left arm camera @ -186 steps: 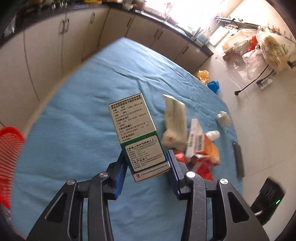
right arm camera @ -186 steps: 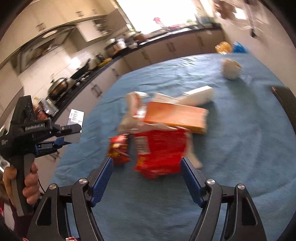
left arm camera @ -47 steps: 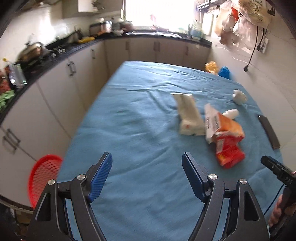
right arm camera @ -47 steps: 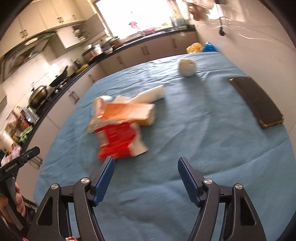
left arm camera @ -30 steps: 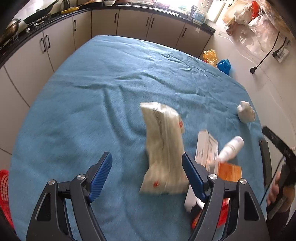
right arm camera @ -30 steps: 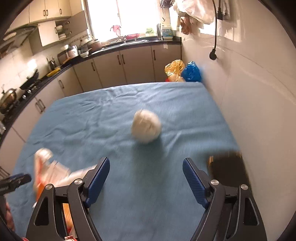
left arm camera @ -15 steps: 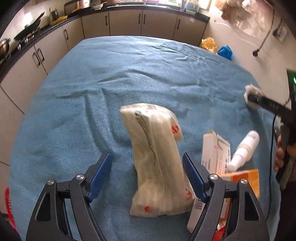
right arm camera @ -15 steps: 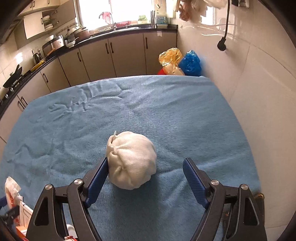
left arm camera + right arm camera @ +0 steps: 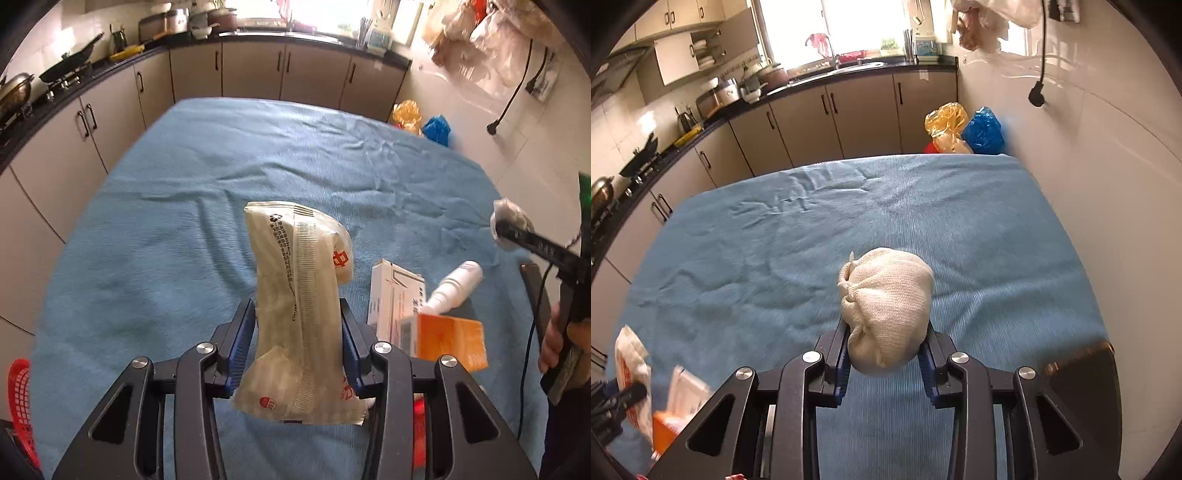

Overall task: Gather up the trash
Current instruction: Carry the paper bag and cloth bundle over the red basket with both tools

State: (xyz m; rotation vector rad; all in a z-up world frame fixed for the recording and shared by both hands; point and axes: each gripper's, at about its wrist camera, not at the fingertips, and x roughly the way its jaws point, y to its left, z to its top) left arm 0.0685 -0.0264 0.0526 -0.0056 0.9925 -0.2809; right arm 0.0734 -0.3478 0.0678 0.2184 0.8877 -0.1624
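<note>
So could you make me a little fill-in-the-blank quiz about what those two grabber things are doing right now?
1. The left gripper is shut on a cream-coloured ____.
2. The right gripper squeezes a crumpled white ____.
3. The tablecloth under the trash is ____ in colour.
4. Beside the white box, the small white bottle is ____ on its side.

Missing words: wrapper; wad; blue; lying
</note>
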